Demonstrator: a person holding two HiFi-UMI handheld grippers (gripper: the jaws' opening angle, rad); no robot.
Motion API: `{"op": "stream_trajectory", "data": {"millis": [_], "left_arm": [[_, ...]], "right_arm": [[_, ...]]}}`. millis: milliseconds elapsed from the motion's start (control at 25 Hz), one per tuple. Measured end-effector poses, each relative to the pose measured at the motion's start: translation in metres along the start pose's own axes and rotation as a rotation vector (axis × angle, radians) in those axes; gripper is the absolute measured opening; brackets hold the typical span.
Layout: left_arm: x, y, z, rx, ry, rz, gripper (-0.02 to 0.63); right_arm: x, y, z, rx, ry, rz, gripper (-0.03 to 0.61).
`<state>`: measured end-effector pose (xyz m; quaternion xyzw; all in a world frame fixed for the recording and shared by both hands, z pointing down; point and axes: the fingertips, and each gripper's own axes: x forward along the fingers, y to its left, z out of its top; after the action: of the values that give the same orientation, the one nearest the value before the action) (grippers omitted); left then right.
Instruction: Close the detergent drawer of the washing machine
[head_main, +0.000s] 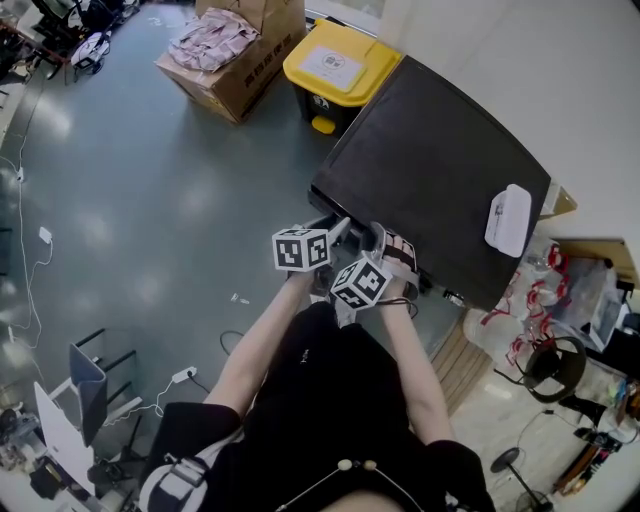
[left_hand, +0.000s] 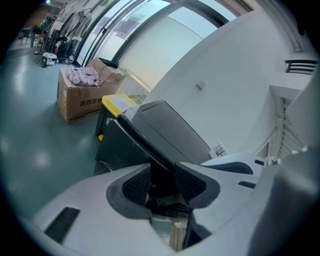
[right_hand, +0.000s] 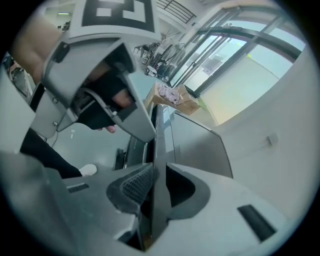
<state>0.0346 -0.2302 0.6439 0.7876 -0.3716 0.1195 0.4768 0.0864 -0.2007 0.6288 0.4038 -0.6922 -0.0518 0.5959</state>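
Note:
The black washing machine (head_main: 430, 170) stands against the wall, and both grippers are at the left end of its front top edge. My left gripper (head_main: 336, 229) grips the dark drawer front (left_hand: 161, 176) there; that piece fills the gap between its pads (left_hand: 137, 184). My right gripper (head_main: 380, 238) is just to the right of it. In the right gripper view a thin dark panel edge (right_hand: 160, 165) stands between the jaws of that gripper (right_hand: 157, 187), close to the left pad (right_hand: 137, 184), with a little room on the other side. How far out the drawer stands is hidden.
A yellow-lidded bin (head_main: 340, 65) and a cardboard box (head_main: 235, 50) of cloth stand left of the machine. A white object (head_main: 508, 220) lies on the machine's top. Cables (head_main: 190, 375) trail on the floor and clutter (head_main: 560, 350) sits at the right. My legs are below the grippers.

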Motion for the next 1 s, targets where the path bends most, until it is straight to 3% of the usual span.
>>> {"op": "stream_trajectory", "data": {"millis": [160,240,360,400,440,560,640,880,1000], "left_arm": [[0.000,-0.005,0.004,-0.091,-0.014,-0.094,0.155],[-0.002,-0.010,0.006,-0.146,-0.010,-0.158,0.188],[-0.001,-0.016,0.008,-0.139,0.023,-0.187,0.238],[-0.001,-0.017,0.008,-0.137,0.029,-0.187,0.247],[-0.001,-0.017,0.009,-0.141,0.032,-0.186,0.252],[-0.001,-0.016,0.009,-0.157,0.039,-0.166,0.253],[0.000,-0.016,0.010,-0.162,0.044,-0.150,0.253],[0.009,-0.017,0.013,-0.183,0.022,-0.117,0.253],[0.014,-0.017,0.020,-0.224,0.008,-0.101,0.259]], "right_arm": [[0.001,-0.005,-0.003,0.111,0.006,0.146,0.118],[-0.003,-0.003,-0.002,0.148,-0.002,0.206,0.160],[-0.004,0.006,-0.003,0.114,0.016,0.276,0.173],[-0.004,0.013,-0.004,0.102,0.030,0.313,0.237],[-0.004,0.020,-0.004,0.090,0.041,0.335,0.247],[0.002,0.021,-0.007,0.029,0.045,0.256,0.242],[0.006,0.015,-0.008,0.002,0.015,0.190,0.173],[0.012,0.008,-0.010,0.024,-0.012,0.175,0.172],[0.013,0.004,-0.007,0.004,-0.029,0.118,0.129]]}}
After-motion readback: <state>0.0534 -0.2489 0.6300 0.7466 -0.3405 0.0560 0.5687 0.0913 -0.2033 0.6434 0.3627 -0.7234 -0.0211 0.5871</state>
